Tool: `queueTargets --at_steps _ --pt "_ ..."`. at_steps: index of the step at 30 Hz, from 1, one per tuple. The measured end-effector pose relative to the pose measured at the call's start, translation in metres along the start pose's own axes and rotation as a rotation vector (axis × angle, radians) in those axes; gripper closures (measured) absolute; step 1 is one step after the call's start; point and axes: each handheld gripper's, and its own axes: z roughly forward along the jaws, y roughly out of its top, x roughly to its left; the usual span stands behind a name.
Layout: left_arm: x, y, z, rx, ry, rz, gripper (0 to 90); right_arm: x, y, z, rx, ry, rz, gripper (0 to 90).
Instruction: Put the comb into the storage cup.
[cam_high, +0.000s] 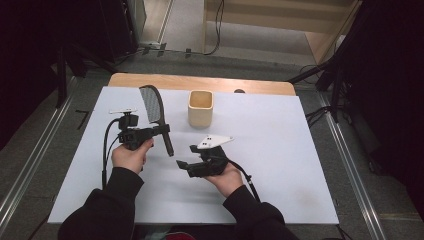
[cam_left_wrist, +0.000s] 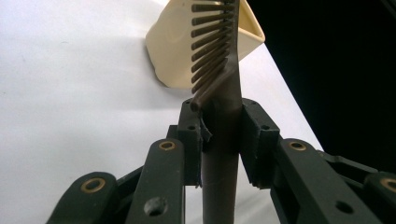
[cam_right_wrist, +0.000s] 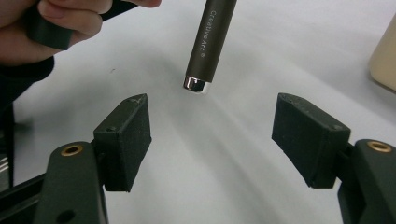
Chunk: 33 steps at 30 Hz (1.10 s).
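Observation:
A dark hairbrush (cam_high: 152, 104) with a mesh-like bristle head stands almost upright over the white table sheet (cam_high: 285, 150), handle end pointing down. My left gripper (cam_high: 161, 129) is shut on its handle (cam_left_wrist: 223, 154), just below the bristles (cam_left_wrist: 210, 51). My right gripper (cam_high: 187, 156) is open, its pads wide apart with nothing between them. In the right gripper view the handle's silver-capped end (cam_right_wrist: 196, 85) hangs just beyond and above the gap of that gripper (cam_right_wrist: 224, 130), touching neither pad.
A cream square cup (cam_high: 200, 107) stands upright behind the brush, toward the table's far edge; it also shows behind the bristles (cam_left_wrist: 170, 51). The person's left hand (cam_right_wrist: 60, 23) holds the other gripper close by. Cables trail toward the person.

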Motion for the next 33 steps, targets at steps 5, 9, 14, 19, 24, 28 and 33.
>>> queueTargets --at_steps 5,9,14,19,24,28,33 --pt "-0.001 0.0 0.0 0.002 -0.001 0.01 72.7 -0.004 -0.002 -0.009 0.006 -0.004 -0.007 26.2" --pt "-0.001 0.0 -0.001 0.006 0.001 0.012 72.8 -0.009 -0.006 -0.015 0.005 0.01 -0.009 26.2" --pt "-0.001 0.0 -0.001 0.006 0.001 0.013 72.7 -0.015 -0.011 -0.024 0.005 -0.009 -0.007 26.2" --pt "-0.001 0.0 -0.001 0.01 0.001 0.012 72.7 -0.02 -0.014 -0.033 0.012 -0.023 -0.002 26.2" --pt "0.0 0.001 -0.001 0.011 0.002 0.016 72.7 -0.025 -0.018 -0.043 0.014 -0.038 -0.006 26.2" --pt "-0.001 0.001 -0.002 0.011 0.005 0.02 72.7 -0.028 -0.023 -0.049 0.015 -0.044 0.009 26.2" --pt "-0.001 0.001 -0.003 0.008 0.004 0.024 72.7 -0.031 -0.029 -0.059 0.019 -0.054 0.005 26.2"
